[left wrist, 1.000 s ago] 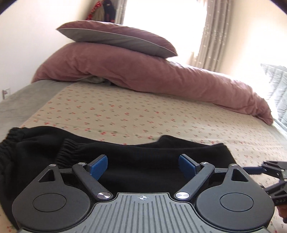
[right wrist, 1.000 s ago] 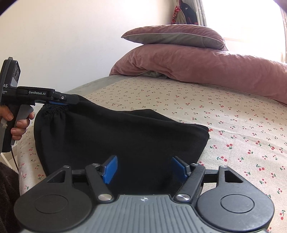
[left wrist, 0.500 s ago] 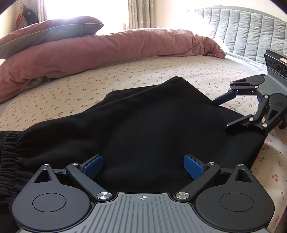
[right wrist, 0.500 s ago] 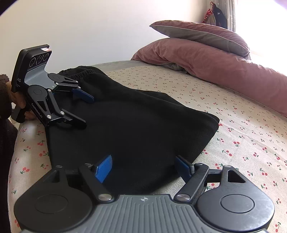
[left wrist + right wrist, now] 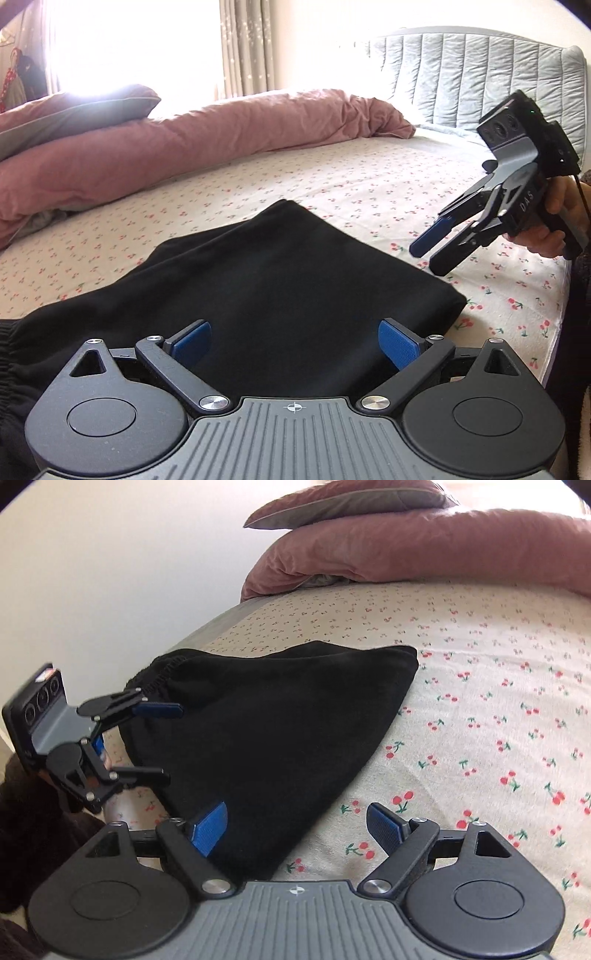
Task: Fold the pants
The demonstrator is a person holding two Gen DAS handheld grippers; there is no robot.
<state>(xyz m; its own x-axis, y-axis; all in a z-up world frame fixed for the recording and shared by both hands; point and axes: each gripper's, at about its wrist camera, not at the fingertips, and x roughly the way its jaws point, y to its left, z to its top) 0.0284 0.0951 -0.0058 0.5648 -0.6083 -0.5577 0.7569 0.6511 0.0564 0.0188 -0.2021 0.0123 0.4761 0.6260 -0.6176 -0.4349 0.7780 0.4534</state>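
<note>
Black pants lie folded flat on the cherry-print sheet, their elastic waistband at the end near my left gripper. My left gripper hovers open over the waistband end, with nothing between its blue pads. From the right wrist view, the left gripper stands spread at the pants' near-left edge. My right gripper is over the pants' folded corner and the sheet; its jaws are opening and grip nothing. The left wrist view shows the right gripper off the pants' right edge.
A pink duvet and a pillow lie along the far side of the bed. A grey quilted headboard stands at the right. A person's hand grips the right handle near the bed's edge.
Both grippers let go of the pants and widened their jaws. The left wrist view swung right, toward the headboard. The right gripper drew back off the pants' edge.
</note>
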